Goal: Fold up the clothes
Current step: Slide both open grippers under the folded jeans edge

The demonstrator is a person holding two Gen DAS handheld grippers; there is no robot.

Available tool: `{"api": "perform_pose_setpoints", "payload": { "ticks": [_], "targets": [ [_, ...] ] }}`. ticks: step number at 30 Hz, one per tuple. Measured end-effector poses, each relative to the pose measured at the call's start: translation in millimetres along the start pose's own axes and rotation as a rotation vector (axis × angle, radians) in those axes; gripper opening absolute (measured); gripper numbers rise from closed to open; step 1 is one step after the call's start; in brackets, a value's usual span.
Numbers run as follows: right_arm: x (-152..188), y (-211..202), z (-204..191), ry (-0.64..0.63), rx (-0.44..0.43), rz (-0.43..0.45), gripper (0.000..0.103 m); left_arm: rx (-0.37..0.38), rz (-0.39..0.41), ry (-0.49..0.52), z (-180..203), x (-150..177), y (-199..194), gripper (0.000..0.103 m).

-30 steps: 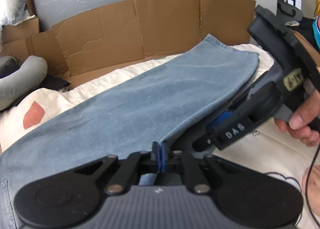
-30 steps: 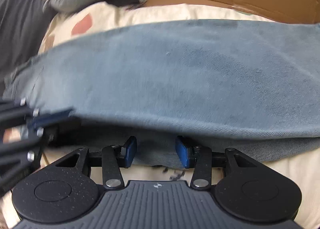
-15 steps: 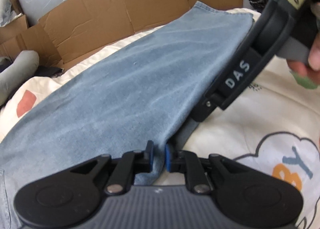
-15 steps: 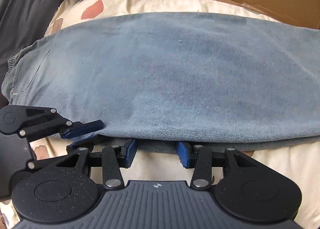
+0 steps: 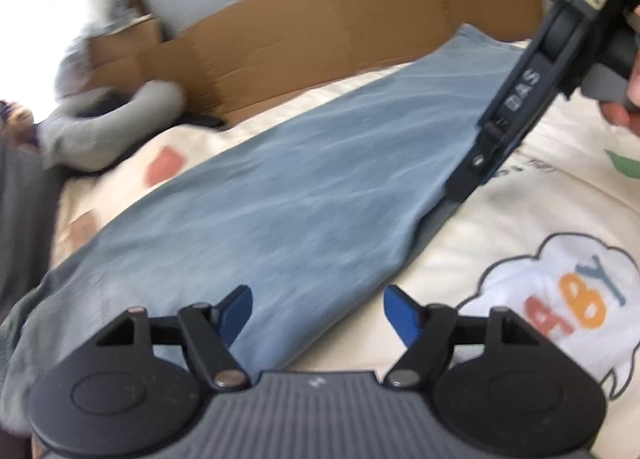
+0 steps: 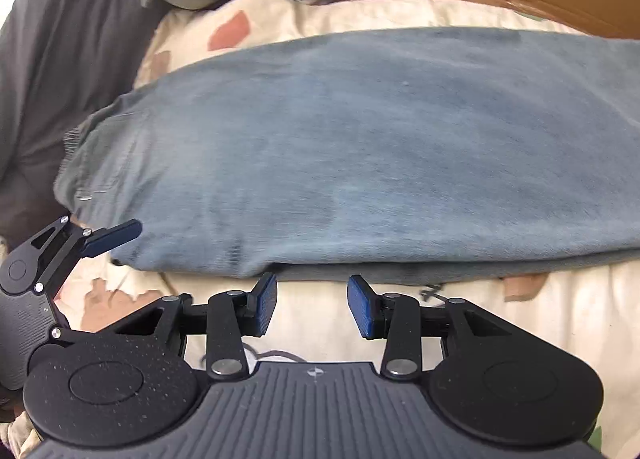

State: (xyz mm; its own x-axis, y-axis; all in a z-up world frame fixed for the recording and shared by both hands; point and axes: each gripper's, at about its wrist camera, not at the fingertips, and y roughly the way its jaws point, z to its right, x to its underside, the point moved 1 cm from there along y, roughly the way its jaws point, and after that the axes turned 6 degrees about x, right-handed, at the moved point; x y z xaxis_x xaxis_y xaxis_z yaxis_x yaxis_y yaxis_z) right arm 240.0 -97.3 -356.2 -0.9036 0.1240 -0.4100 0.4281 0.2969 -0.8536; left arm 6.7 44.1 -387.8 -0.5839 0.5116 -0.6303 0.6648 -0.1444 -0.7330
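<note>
On the bed (image 6: 320, 323) one pair of jeans (image 6: 360, 163) is lying flat, already doubled lengthwise, with the waist at the left end; the left tool (image 5: 318, 309) has just been opening its jaws and is now standing released over the near edge, pinching nothing; the right tool (image 6: 312, 303) is also hanging apart, just short of the hem, empty; two tools, one garment; I judge the first fold is finishing, and the next move is calling for gripping one end and carrying it across.

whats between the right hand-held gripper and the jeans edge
Only bare cream bedsheet between the right hand-held gripper and the jeans, per the right wrist view.
</note>
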Motion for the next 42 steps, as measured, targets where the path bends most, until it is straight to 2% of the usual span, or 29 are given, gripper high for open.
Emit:
{"api": "perform_pose_setpoints", "payload": {
  "ticks": [5, 8, 11, 15, 23, 29, 34, 39, 42],
  "targets": [
    [-3.6, -1.3, -10.1, -0.029, -0.027, 0.001, 0.047, -0.105, -0.052, -0.106, -24.2, 21.3, -3.4, 0.076],
    [-3.8, 1.3, -14.8, -0.038, -0.038, -0.002, 0.047, -0.125, -0.087, -0.155, -33.8, 32.0, -0.2, 0.076],
    [-1.3, 6.8, -21.8, -0.06, -0.025, -0.027, 0.047, -0.129, -0.104, -0.268, -46.4, 39.6, 0.7, 0.076],
    [2.4, 10.5, -29.1, -0.08, -0.044, -0.047, 0.047, -0.097, -0.101, -0.436, -60.5, 47.8, 1.1, 0.076],
    [4.5, 15.5, -39.0, -0.107, -0.049, -0.065, 0.047, -0.024, -0.001, -0.748, -91.7, 56.9, -1.2, 0.076],
    [0.6, 23.3, -53.7, -0.14, -0.064, -0.045, 0.047, -0.011, 0.005, -0.958, -108.4, 64.1, 6.9, 0.077],
    [-4.3, 34.5, -60.5, -0.149, -0.057, 0.008, 0.047, -0.039, 0.002, -0.967, -103.2, 63.1, 7.0, 0.077],
    [-12.7, 55.7, -61.8, -0.147, -0.043, -0.005, 0.047, -0.033, -0.039, -0.966, -93.8, 71.1, 7.2, 0.073],
    [-18.2, 63.8, -68.7, -0.146, -0.058, -0.002, 0.047, -0.036, -0.031, -0.968, -94.0, 72.7, 7.1, 0.073]
  ]
}}
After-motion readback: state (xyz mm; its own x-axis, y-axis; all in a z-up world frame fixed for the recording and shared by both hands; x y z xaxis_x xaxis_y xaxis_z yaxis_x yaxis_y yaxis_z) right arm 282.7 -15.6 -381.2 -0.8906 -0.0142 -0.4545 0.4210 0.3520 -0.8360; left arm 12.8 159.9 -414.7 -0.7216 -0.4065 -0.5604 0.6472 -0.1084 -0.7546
